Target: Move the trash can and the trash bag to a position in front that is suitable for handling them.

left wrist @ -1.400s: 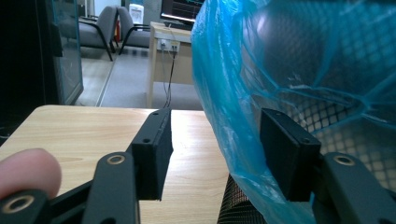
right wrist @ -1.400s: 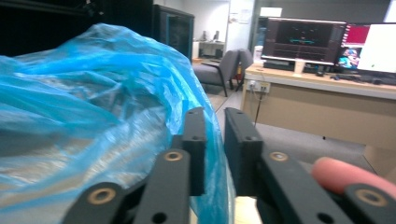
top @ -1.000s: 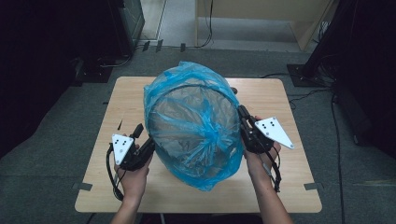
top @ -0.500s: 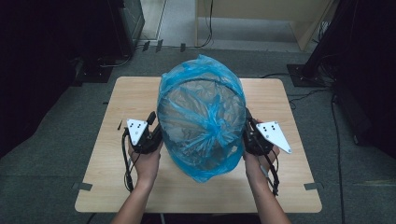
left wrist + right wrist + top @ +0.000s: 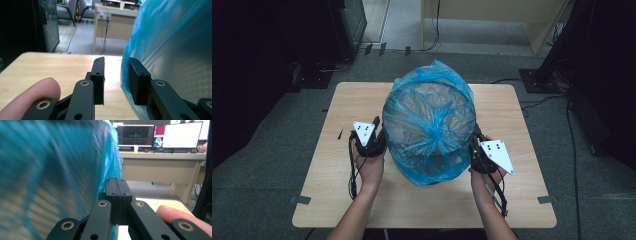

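A big translucent blue plastic bag (image 5: 429,130) stands in the middle of the wooden table (image 5: 352,100), stretched over a round bin that shows through the film. My left gripper (image 5: 379,127) is at the bag's left side. In the left gripper view it (image 5: 116,72) is open, and the edge of the bag (image 5: 175,50) hangs in the gap against the right jaw. My right gripper (image 5: 474,136) is pressed to the bag's right side. In the right gripper view it (image 5: 117,187) is shut, with a sliver of the blue bag (image 5: 50,170) pinched low between the jaws.
Bare tabletop (image 5: 50,65) lies to the left of the bag and in front of it. A dark cabinet (image 5: 347,25) and a light wooden desk (image 5: 492,20) stand beyond the far edge. Monitors (image 5: 160,137) sit on a desk farther off. Cables trail over the floor.
My left gripper has moved right and forward, up to the bag's left side. The bag has shifted right and away from the person. The right gripper stays at the bag's right side.
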Tool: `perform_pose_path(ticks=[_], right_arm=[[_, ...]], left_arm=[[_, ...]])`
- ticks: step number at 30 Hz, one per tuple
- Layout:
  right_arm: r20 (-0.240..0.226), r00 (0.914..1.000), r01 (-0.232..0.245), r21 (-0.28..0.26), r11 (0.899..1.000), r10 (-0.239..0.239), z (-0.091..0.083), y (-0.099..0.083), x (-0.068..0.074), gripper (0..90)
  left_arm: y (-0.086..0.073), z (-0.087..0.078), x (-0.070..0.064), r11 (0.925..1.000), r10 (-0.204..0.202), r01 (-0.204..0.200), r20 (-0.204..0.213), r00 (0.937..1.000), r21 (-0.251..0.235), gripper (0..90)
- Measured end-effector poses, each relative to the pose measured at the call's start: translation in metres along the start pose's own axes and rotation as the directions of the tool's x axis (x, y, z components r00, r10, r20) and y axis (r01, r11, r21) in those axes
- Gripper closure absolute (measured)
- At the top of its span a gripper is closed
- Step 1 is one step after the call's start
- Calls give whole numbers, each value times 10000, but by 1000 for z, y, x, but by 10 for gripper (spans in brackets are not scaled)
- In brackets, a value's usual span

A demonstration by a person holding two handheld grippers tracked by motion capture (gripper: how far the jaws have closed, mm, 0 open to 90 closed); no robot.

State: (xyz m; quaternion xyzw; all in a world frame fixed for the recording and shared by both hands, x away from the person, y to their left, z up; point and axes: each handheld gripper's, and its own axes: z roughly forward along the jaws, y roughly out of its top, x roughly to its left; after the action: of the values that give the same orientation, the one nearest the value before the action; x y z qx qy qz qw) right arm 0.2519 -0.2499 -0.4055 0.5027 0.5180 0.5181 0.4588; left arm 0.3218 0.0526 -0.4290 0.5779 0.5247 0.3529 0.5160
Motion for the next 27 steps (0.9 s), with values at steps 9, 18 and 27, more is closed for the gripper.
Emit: perform_pose_path(ticks=[9,18,27], right_arm=[[288,9996,16,3,10000,-17,-8,-16,-10,885],[-76,9993,362,-637,9973,-368,-23,-11,-6,822],[-862,9945,523,-838,9951,-596,-44,-15,4,810]], left_arm=[[3,-13,18,9947,-1008,1016,524,9935,-143,569],[21,-54,41,9845,-1491,1580,1105,9826,-761,409],[30,-84,40,9935,-916,1031,1982,9759,-487,251]])
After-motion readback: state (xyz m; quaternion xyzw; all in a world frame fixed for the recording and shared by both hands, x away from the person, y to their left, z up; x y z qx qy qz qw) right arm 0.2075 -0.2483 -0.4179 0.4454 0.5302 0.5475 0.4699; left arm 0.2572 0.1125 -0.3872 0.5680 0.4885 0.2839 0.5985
